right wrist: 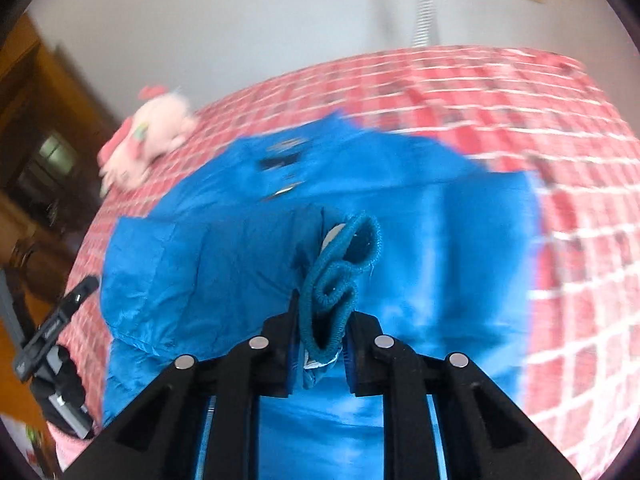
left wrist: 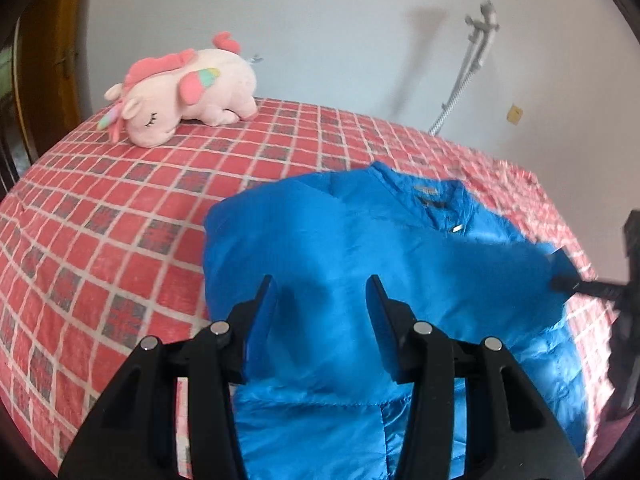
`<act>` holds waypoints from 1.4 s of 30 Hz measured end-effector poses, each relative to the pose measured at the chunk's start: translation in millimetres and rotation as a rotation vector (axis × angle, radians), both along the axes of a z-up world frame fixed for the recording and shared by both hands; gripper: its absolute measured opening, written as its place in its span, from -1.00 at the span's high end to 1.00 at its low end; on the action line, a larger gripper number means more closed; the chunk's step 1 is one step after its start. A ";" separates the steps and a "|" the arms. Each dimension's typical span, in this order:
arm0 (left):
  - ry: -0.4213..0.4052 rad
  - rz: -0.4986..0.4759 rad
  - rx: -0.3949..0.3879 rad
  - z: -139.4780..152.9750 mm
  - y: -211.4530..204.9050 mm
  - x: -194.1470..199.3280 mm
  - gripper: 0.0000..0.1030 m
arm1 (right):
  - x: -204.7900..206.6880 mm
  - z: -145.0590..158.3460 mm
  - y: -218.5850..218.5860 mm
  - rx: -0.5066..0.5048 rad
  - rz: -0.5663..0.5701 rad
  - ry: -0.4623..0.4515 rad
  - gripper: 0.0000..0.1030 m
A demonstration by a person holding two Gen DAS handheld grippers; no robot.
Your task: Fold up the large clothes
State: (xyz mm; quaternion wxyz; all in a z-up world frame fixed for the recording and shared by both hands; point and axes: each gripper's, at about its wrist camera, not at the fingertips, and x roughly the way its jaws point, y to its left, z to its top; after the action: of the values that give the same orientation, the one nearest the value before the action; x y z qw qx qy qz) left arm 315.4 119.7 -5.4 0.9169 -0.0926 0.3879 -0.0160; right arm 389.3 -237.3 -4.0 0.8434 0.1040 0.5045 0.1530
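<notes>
A bright blue padded jacket lies on a bed with a red checked cover, collar toward the far wall. My left gripper is open and empty just above the jacket's body. My right gripper is shut on the knitted cuff of the jacket's sleeve and holds the sleeve over the jacket's body. In the left wrist view the right gripper shows at the right edge, pinching the sleeve end.
A pink plush unicorn lies at the far left of the bed, also in the right wrist view. A white wall with a grey hose fixture stands behind. A wooden door is at the left.
</notes>
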 end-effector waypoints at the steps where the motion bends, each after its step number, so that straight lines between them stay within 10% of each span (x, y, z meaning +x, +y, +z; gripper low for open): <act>1: 0.005 -0.008 0.012 -2.9 -4.1 2.2 0.12 | -0.2 0.4 -16.0 -0.006 -0.035 -0.010 0.65; 17: 0.183 -0.056 0.069 -45.9 -21.0 34.3 0.12 | 12.5 -40.9 -54.9 -0.028 -0.083 0.078 0.43; 24: 0.094 -0.085 0.039 -0.3 -55.2 26.5 0.10 | -18.6 19.7 -40.4 -0.095 -0.088 -0.134 0.19; 33: 0.177 -0.140 0.055 -55.5 -91.7 46.0 0.09 | -4.1 -33.8 9.2 -0.194 0.045 0.001 0.19; 42: 0.159 -0.141 0.074 -51.3 -87.5 38.4 0.09 | -8.0 -39.8 12.8 -0.193 0.038 -0.007 0.17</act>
State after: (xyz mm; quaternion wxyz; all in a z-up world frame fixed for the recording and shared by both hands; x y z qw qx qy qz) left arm 353.8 32.2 -56.7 0.8826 -0.0321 0.4654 -0.0588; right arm 381.3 -224.5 -43.9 0.8481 0.0123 0.5159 0.1202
